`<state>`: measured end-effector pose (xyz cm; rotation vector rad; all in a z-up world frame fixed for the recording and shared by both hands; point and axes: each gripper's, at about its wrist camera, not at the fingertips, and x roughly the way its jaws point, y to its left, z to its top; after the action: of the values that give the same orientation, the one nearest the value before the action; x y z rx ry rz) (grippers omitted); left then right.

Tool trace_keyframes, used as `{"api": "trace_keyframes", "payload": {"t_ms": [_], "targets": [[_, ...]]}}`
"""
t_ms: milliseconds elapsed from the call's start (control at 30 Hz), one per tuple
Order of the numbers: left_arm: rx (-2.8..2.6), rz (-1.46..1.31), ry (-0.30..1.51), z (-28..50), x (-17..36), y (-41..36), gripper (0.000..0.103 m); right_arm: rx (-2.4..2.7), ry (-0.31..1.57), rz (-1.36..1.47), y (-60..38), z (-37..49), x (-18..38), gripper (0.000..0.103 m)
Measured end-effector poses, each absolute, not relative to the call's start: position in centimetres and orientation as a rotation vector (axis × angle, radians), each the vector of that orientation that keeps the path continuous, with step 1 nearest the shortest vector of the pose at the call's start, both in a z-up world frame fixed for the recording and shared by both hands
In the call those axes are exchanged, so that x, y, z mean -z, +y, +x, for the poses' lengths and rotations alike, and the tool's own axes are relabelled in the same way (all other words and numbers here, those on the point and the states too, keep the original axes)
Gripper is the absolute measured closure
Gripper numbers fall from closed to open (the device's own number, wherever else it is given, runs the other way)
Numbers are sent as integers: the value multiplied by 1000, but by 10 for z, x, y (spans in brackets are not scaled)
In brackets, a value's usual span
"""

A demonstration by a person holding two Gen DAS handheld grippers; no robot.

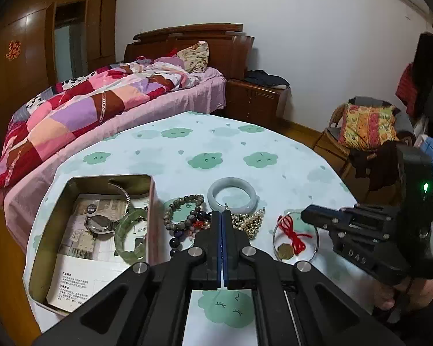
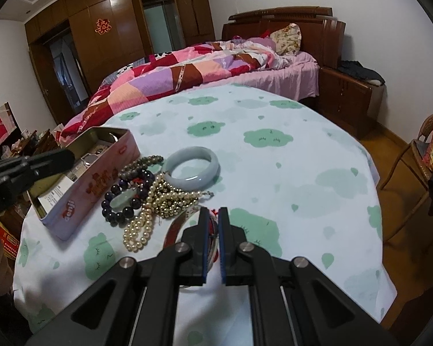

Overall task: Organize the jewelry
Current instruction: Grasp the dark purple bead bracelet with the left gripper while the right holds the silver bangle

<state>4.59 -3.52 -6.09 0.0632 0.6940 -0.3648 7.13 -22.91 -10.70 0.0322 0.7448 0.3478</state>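
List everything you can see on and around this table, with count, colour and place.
tin box: one, pinkish outside, left on the table
green bangle: one, in the tin
watch: one, silver, in the tin
pale bangle: one, grey-green, on the cloth right of the tin
bead bracelets: several, grey and dark purple, beside the tin
pearl strand: one heap, cream
thin ring with red cord: one, silver, right of the pearls
tablecloth: one, pale with green clouds
bed: one, patchwork quilt, behind
left gripper: shut, empty
right gripper: shut on the red cord
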Motion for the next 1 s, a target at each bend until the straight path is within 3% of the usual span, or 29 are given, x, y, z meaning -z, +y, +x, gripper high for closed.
{"api": "trace_keyframes", "payload": {"t_ms": [67,133,200,267,467,600,1000], "targets": [[369,62,742,53,72,-39,100,-345,750,33,-230,73,109,95],[370,48,769,57,81,-41,88,-340,757,32,-230,74,111,95],[357,50,783,60,87,-42,52,-343,760,35,-231,75,112,96],[364,56,768,61,89,-45,46,-345,758,34,-230,74,112,96],[371,132,791,64,99,-59,48,-348,756,34,-230,74,113,96],[403,150,838,70,111,-66,75,-350,771,30,-229,76,115,96],[411,88,908,86,130,-61,76,-336,798,34,-233,78,123,95]]}}
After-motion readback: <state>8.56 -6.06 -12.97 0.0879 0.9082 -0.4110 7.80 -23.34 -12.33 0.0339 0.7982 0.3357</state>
